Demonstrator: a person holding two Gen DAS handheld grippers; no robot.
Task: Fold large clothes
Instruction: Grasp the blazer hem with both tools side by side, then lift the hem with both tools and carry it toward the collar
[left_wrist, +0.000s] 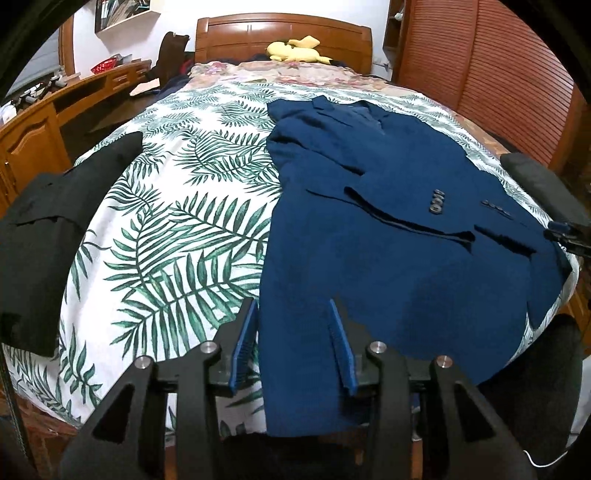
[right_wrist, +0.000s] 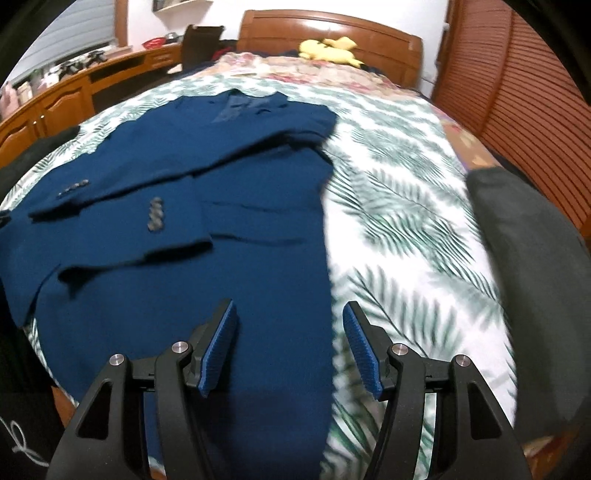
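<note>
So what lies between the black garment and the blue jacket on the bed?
Only bare leaf-print bedsheet separates the black garment from the blue jacket, seen in the left wrist view.

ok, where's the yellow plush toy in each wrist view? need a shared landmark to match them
Left wrist: yellow plush toy top centre, against the wooden headboard.
Right wrist: yellow plush toy top, slightly right of centre, against the same headboard.
Shared landmark: blue jacket on the leaf-print bedspread.
</note>
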